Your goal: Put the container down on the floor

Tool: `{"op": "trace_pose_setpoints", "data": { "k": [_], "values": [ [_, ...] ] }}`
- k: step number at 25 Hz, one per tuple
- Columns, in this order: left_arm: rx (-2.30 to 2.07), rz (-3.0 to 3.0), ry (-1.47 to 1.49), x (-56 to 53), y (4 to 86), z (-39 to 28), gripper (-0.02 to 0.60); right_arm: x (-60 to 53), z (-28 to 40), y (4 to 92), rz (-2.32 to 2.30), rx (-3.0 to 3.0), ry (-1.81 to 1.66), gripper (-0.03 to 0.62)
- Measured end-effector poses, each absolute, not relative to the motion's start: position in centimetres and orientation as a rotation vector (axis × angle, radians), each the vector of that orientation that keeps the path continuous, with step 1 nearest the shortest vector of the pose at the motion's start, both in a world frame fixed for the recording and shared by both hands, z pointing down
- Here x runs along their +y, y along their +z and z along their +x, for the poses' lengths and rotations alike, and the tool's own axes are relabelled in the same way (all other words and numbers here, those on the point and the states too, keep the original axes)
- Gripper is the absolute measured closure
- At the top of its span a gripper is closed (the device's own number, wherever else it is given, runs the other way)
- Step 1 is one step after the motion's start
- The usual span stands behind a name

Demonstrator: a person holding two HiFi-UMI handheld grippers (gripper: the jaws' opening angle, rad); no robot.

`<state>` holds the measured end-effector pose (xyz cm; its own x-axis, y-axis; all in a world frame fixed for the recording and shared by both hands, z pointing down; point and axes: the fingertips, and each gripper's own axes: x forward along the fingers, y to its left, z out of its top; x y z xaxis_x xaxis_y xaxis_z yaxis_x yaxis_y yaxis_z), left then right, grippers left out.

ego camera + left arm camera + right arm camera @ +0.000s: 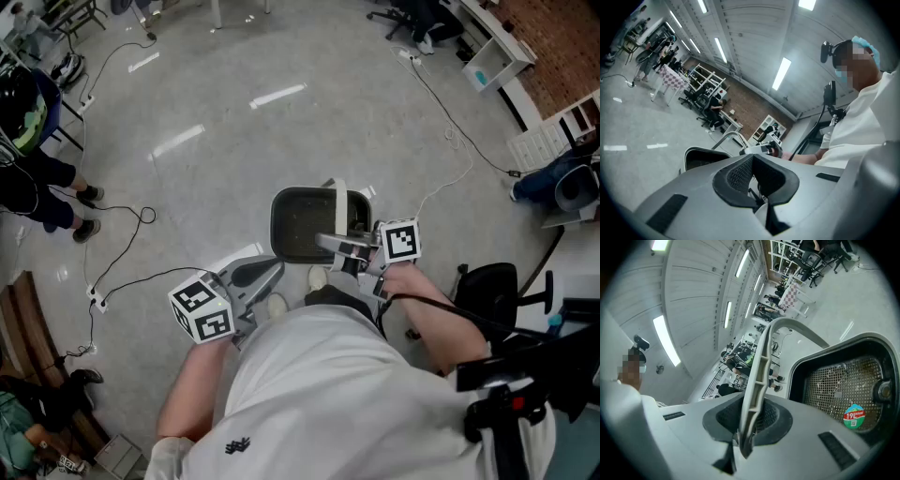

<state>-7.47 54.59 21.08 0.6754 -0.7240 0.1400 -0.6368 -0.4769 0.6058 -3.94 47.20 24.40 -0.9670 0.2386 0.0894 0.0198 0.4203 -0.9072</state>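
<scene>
The container [302,225] is a dark bin with a mesh lining and a pale bail handle [339,201], hanging above the grey floor in front of me. My right gripper [343,247] is shut on that handle. In the right gripper view the handle [758,373] runs up from between the jaws, and the container [843,380], with a round sticker inside, hangs to the right. My left gripper [260,273] is held lower left of the container, apart from it, jaws shut with nothing between them. The left gripper view shows the container [699,157] just beyond its jaws.
Black cables [122,246] trail over the floor at left, near a person's shoes [84,212]. A black office chair [492,281] stands at right. A wooden bench [37,366] sits at lower left, and white shelving [548,136] at upper right.
</scene>
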Motion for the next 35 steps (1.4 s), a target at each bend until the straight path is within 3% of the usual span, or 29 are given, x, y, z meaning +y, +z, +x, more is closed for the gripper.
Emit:
{"op": "trace_pose_setpoints", "data": {
  "k": [6, 21, 35],
  "values": [
    [-1.051, 2.251, -0.169, 52.8, 21.0, -6.4, 0.571, 46.5, -3.3, 24.9, -0.253, -2.454, 1.542, 0.568],
    [-1.027, 2.179, -0.135, 33.4, 22.2, 0.4, 0.571, 25.9, 2.2, 29.9, -0.197, -2.429, 1.522, 0.567],
    [-0.792, 2.184, -0.147, 17.0, 27.0, -5.3, 0.571, 7.4, -0.6, 37.3, 0.068, -2.479, 1.658, 0.568]
  ]
}}
